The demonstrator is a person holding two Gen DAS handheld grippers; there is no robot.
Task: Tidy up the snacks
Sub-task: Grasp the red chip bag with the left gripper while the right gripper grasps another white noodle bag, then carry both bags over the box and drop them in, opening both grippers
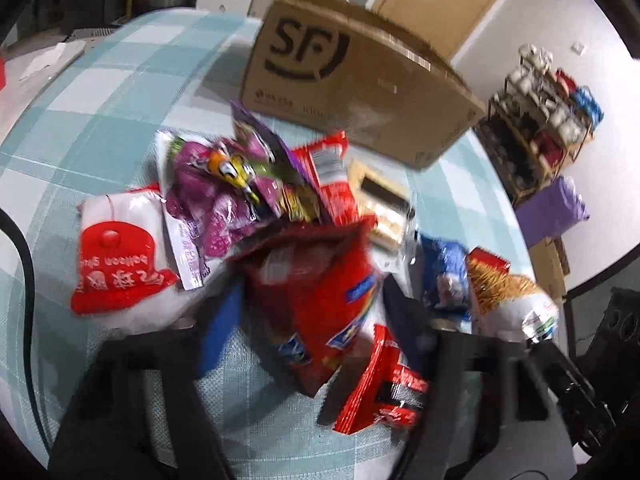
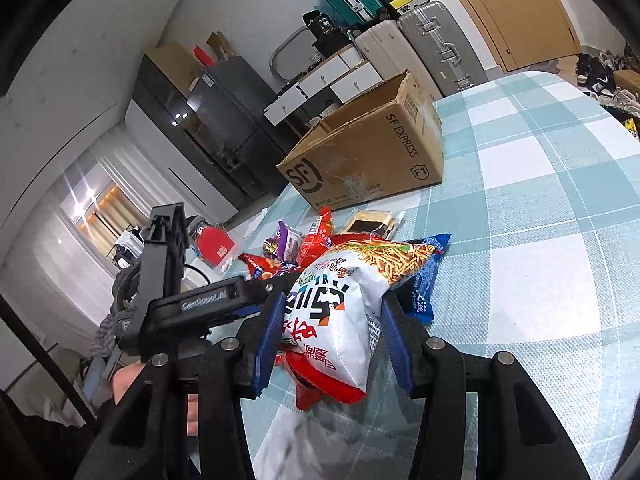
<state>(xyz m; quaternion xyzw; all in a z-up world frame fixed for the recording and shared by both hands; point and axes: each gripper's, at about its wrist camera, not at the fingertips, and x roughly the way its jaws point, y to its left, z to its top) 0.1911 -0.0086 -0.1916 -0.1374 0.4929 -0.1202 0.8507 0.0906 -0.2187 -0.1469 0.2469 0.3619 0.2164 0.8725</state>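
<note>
Right wrist view: my right gripper (image 2: 332,326) pinches one white noodle-snack bag (image 2: 344,312). My left gripper (image 1: 304,328) gapes around one red bag (image 1: 320,304). One cardboard box (image 2: 368,156).

Our right gripper (image 2: 334,344) is clamped shut on a bag, our left gripper (image 1: 308,344) spread wide, low over the table.

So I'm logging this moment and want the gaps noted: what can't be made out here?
- Box contents: both views, its walls hide the inside.
- Left gripper grip: left wrist view, motion blur.
- Red bag print: left wrist view, blurred.
- Blue bag: right wrist view, mostly behind the noodle bag.
</note>
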